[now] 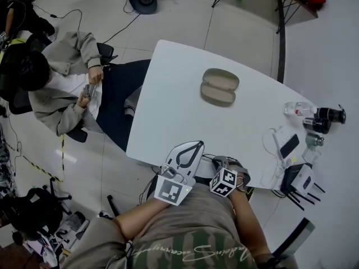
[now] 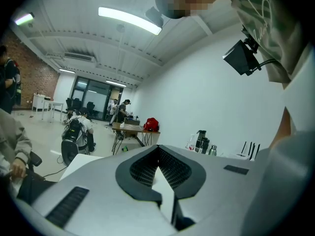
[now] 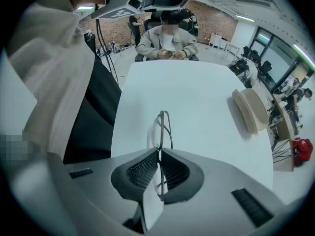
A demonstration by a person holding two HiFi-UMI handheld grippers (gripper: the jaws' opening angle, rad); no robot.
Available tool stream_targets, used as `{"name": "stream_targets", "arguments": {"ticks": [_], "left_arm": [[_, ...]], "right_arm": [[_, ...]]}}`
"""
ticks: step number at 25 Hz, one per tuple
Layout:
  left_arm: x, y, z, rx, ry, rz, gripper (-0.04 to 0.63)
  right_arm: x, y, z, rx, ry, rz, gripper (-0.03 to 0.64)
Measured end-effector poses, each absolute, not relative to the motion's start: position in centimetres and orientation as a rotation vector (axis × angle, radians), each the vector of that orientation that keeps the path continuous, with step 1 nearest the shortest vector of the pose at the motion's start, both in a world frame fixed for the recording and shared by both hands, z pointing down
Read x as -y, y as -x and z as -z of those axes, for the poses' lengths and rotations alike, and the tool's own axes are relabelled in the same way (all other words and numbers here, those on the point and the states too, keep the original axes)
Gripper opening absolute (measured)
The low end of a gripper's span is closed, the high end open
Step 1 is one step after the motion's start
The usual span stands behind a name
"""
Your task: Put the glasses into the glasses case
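Observation:
The beige glasses case [image 1: 220,87] lies open in the middle of the white table [image 1: 174,105]; in the right gripper view the case [image 3: 251,109] lies far right. Thin-framed glasses [image 3: 161,127] stick out edge-on over the table's near edge, with my right gripper [image 3: 160,150] shut on them. From the head view that right gripper [image 1: 217,159] hangs at the near table edge, well short of the case. My left gripper [image 1: 195,144] is beside it, jaws shut on nothing. In its own view the left gripper [image 2: 158,148] points out across the room.
A seated person [image 1: 56,88] is at the table's left end, also seen as the person [image 3: 167,41] across the table. Bottles [image 1: 314,119], a phone [image 1: 289,145] and small black-and-white devices [image 1: 300,178] crowd the right end.

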State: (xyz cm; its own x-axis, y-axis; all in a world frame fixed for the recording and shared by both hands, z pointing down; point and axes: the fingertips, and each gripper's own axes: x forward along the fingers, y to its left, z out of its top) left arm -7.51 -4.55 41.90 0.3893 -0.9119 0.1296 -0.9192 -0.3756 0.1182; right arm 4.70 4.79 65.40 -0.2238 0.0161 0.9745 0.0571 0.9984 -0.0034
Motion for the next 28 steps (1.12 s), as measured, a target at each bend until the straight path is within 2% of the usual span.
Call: {"name": "stream_targets", "arguments": {"ticks": [28], "left_arm": [[9.9,3.4,-45.8,1.599,-2.448,-0.131,0.006]], "right_arm": [[0.4,-5.8,-66.2,1.809,0.128,0.004,0.034]]}}
